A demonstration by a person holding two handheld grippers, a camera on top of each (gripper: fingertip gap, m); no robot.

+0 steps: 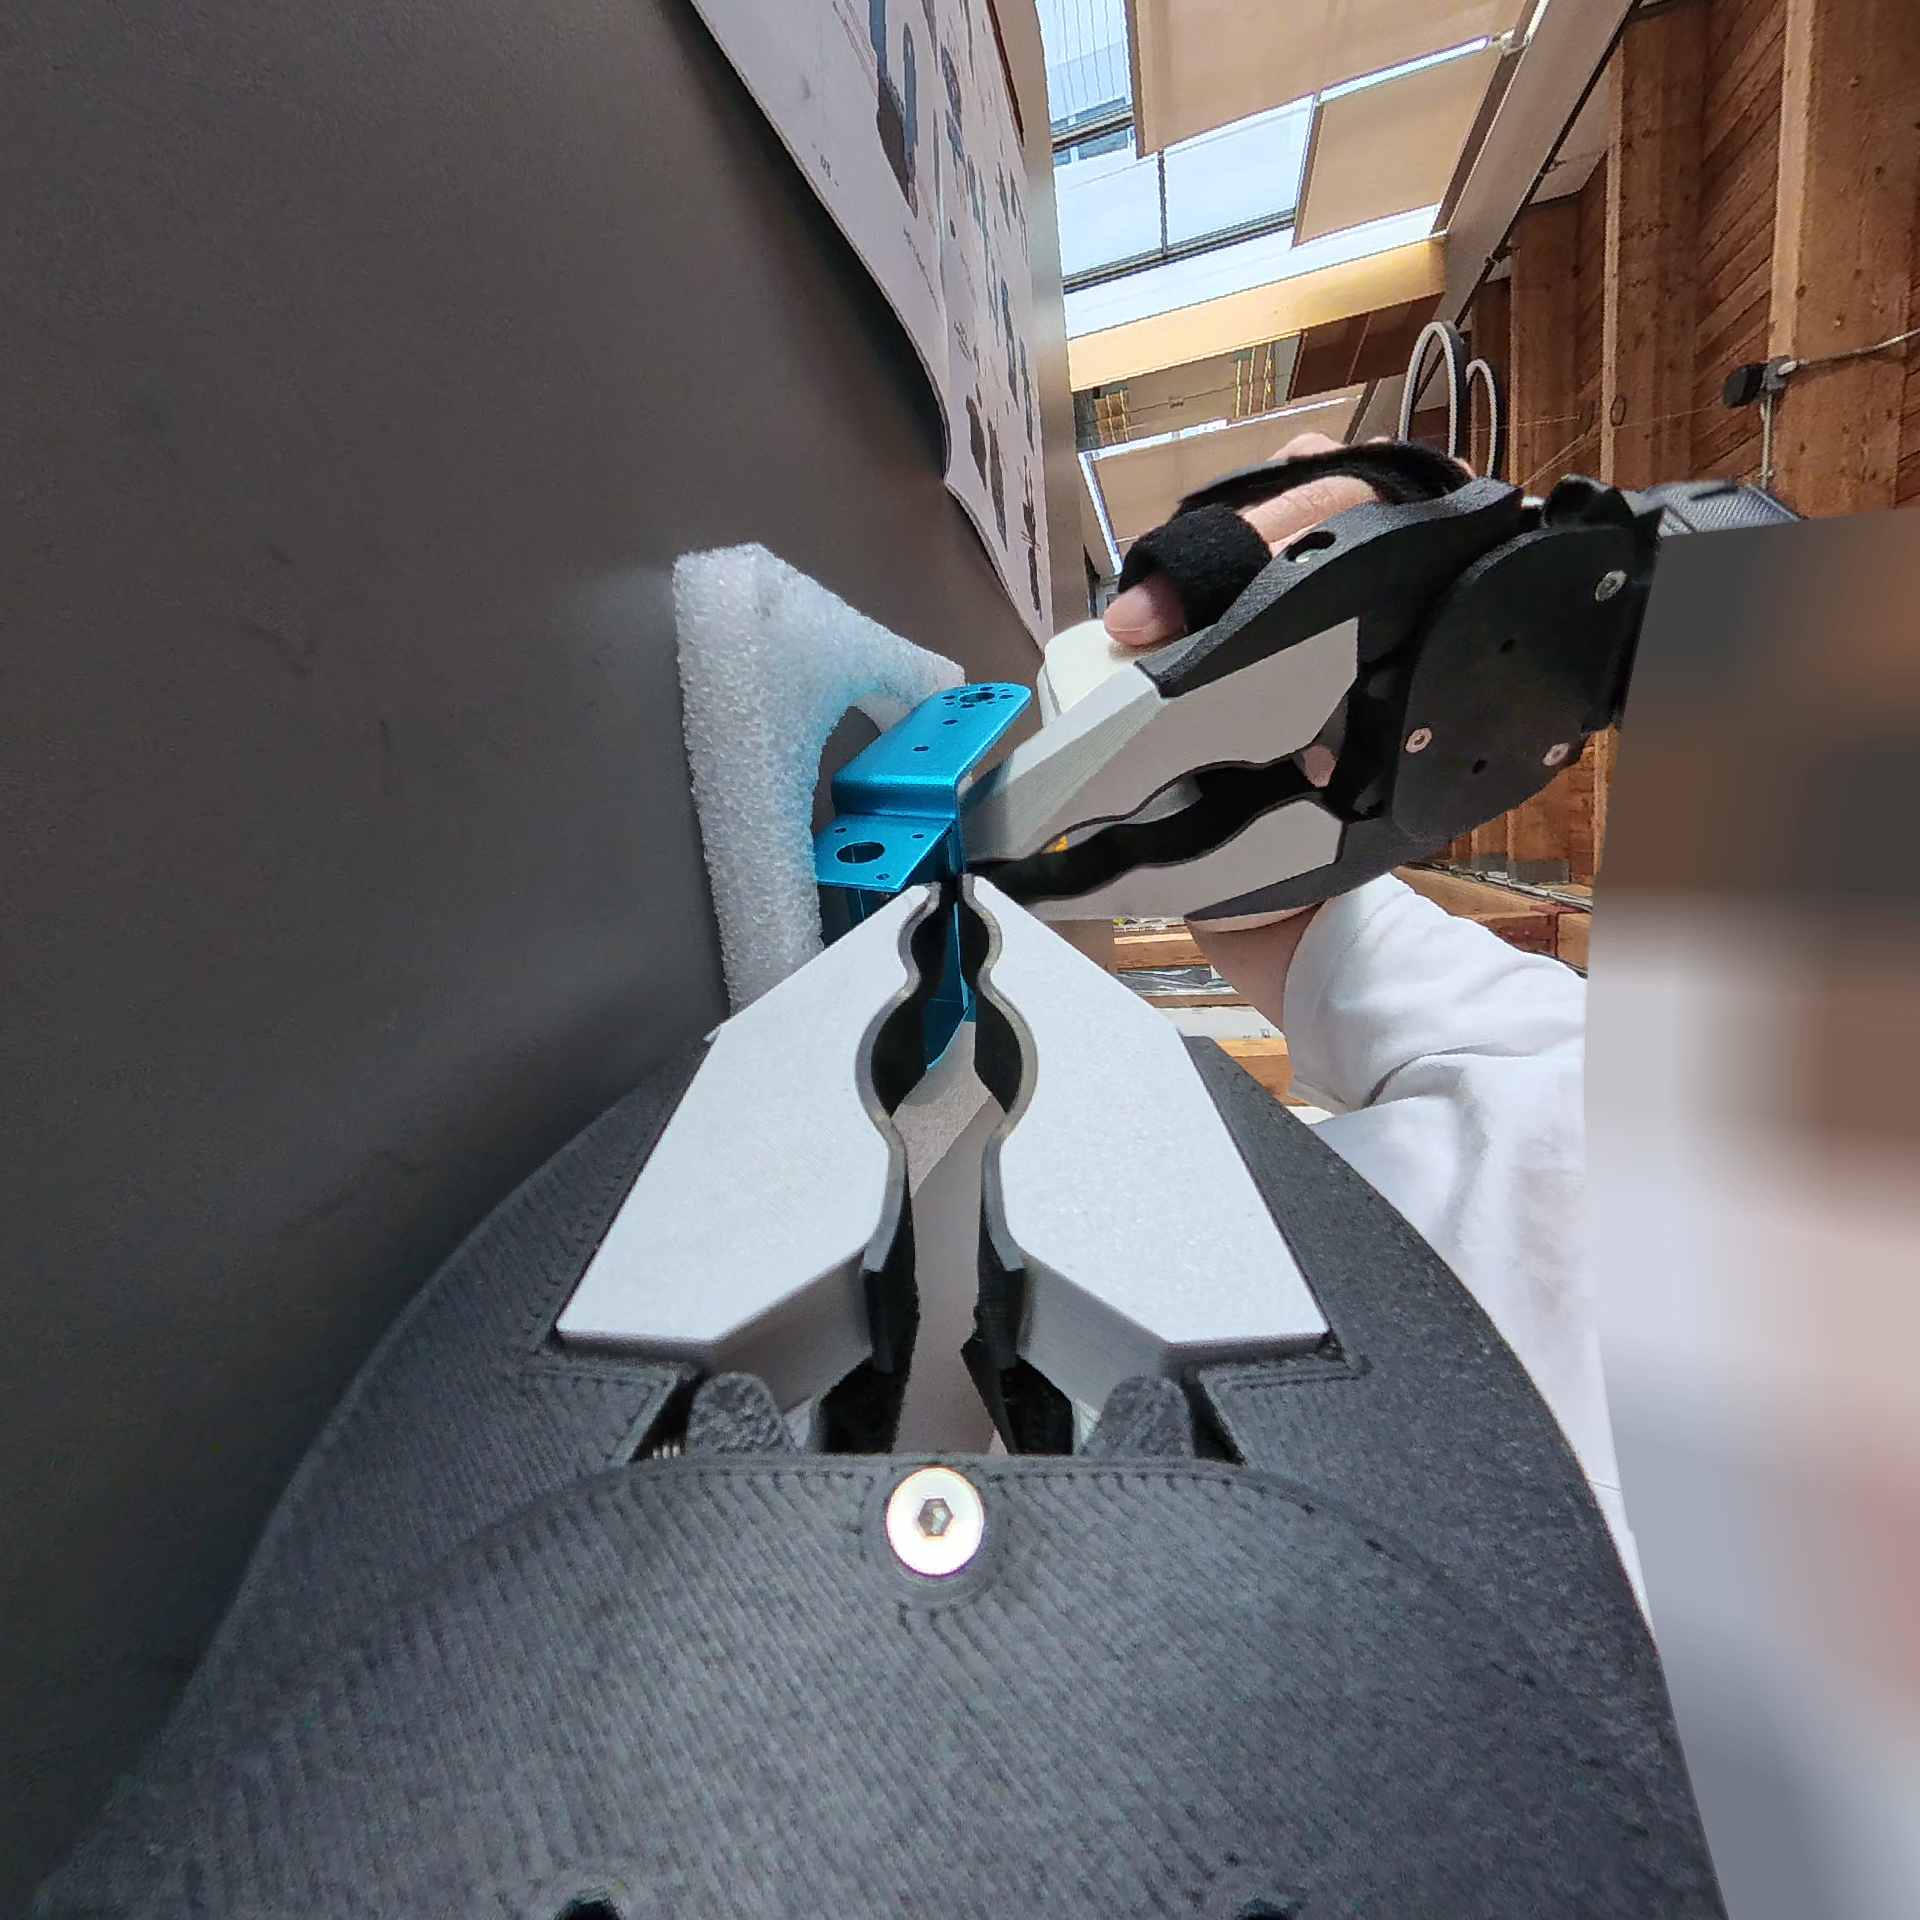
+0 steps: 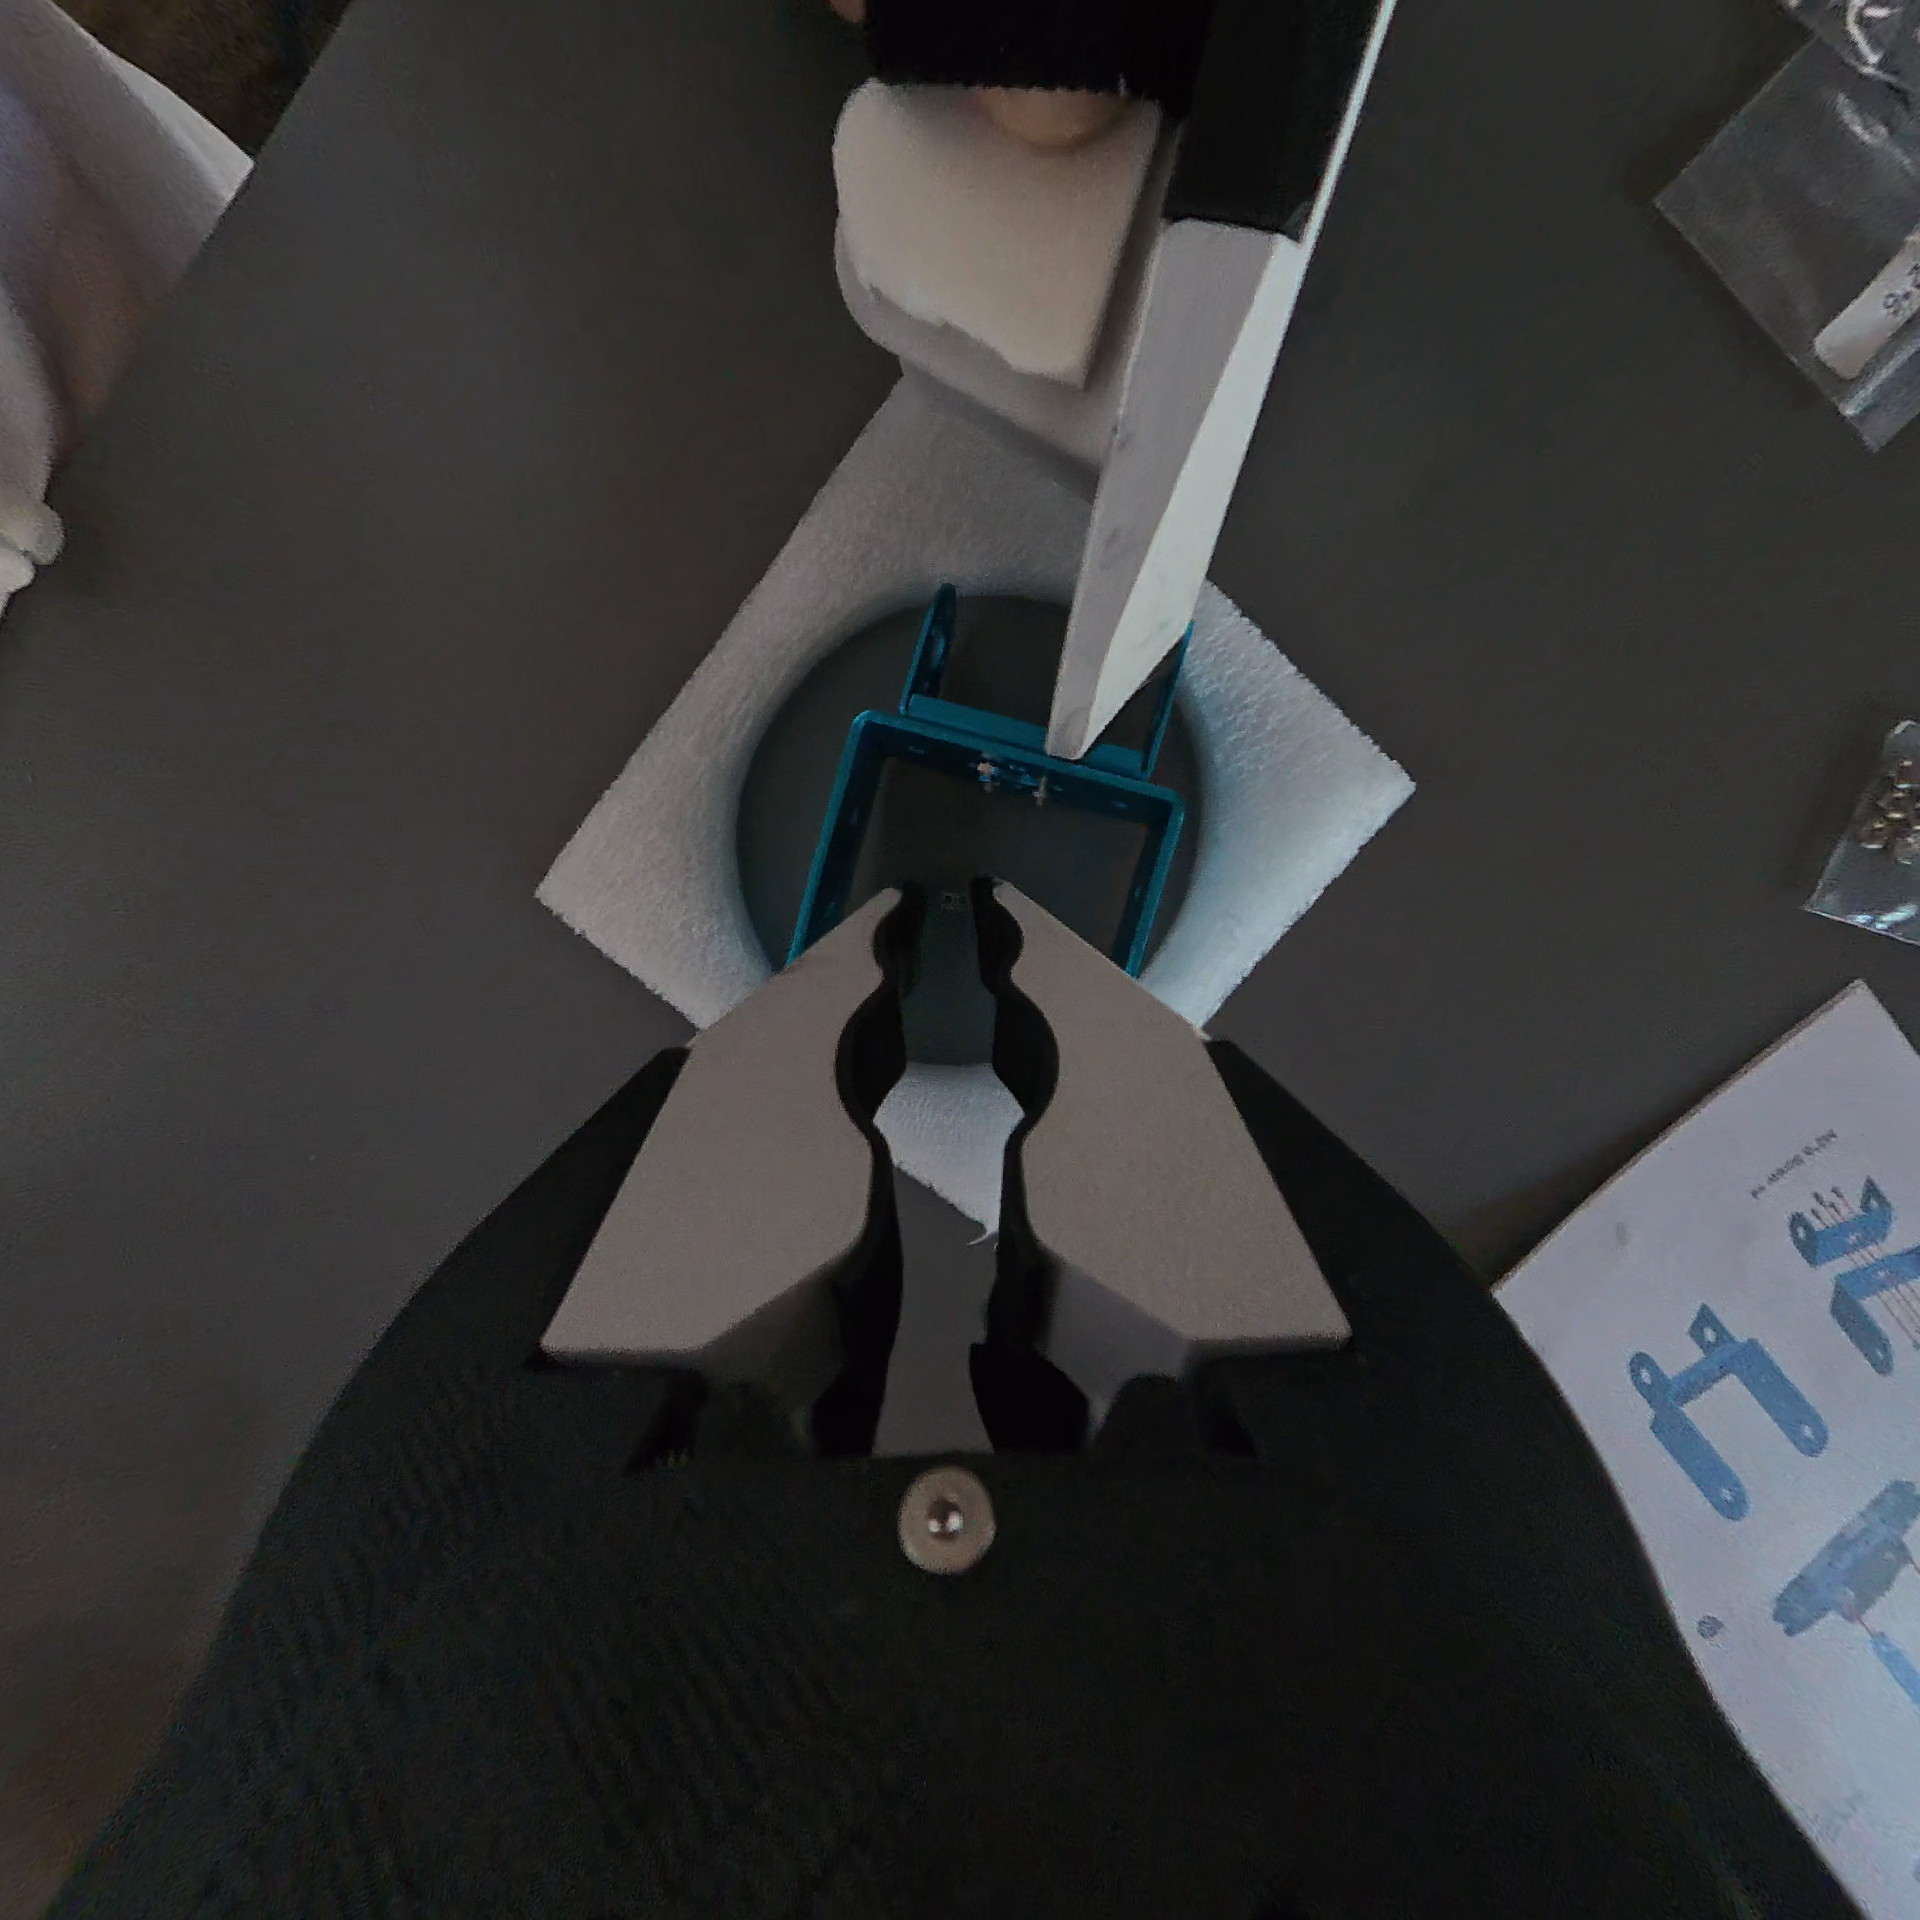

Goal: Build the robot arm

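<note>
A blue metal bracket assembly (image 2: 997,743) stands in the round hole of a white foam square (image 2: 707,810) on the dark table; both also show in the left wrist view, the bracket (image 1: 904,769) and the foam (image 1: 758,727). My left gripper (image 1: 951,888) is shut on one blue bracket wall. In the right wrist view it (image 2: 1075,738) reaches down onto the bracket's far edge. My right gripper (image 2: 940,894) sits inside the U-shaped bracket, its tips nearly closed on a small dark part. In the left wrist view it (image 1: 982,857) touches the bracket from the right.
A printed sheet with blue bracket drawings (image 2: 1714,1403) lies at the right. Clear bags of small parts (image 2: 1808,208) and screws (image 2: 1881,831) lie at the far right. A person's white sleeve (image 1: 1455,1091) is beside the grippers. From the right gripper's tips to the white foam square (image 2: 707,810) is close to 4 cm.
</note>
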